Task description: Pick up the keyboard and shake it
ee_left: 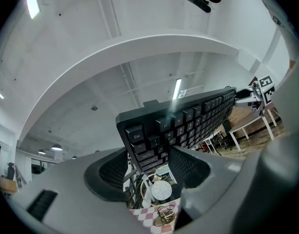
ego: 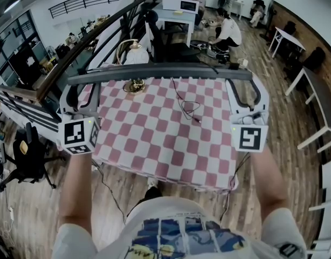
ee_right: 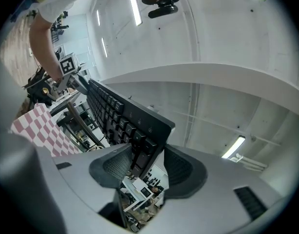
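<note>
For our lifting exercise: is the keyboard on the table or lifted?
Lifted: the keyboard hangs above the table, clamped between left gripper and right gripper.

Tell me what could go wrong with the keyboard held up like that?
1. The left gripper and right gripper pinch only the ends of the keyboard, so a hard shake might make it slip and drop on the checkered table.
2. The thin cable lying below might snag or whip about.
3. The gold lamp stands close under the keyboard and could get knocked.
</note>
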Demonstrator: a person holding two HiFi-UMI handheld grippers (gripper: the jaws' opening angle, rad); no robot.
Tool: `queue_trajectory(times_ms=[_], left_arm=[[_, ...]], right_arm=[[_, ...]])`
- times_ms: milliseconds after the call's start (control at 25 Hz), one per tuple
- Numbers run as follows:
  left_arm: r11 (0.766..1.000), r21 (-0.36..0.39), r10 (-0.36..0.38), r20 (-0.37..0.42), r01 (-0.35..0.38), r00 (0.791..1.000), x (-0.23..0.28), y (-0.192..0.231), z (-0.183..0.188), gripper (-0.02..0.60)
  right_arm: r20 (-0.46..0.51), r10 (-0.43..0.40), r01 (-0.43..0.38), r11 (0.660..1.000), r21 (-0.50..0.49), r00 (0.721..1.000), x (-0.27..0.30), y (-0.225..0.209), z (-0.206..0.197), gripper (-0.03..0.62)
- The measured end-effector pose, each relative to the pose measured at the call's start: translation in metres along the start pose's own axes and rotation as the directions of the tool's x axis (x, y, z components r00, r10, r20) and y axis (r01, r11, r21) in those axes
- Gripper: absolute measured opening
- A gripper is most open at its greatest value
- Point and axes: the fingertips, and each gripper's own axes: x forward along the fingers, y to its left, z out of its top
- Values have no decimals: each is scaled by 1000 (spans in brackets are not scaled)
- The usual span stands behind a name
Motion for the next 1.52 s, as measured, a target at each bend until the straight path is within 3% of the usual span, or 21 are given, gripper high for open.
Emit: queue_trajectory(times_ms=[1520], left_arm=[[1000, 6, -5, 5, 5, 1000, 4, -11, 2, 255]], right_arm=[[-27, -17, 17, 1000, 1, 1000, -4, -6, -14, 189]])
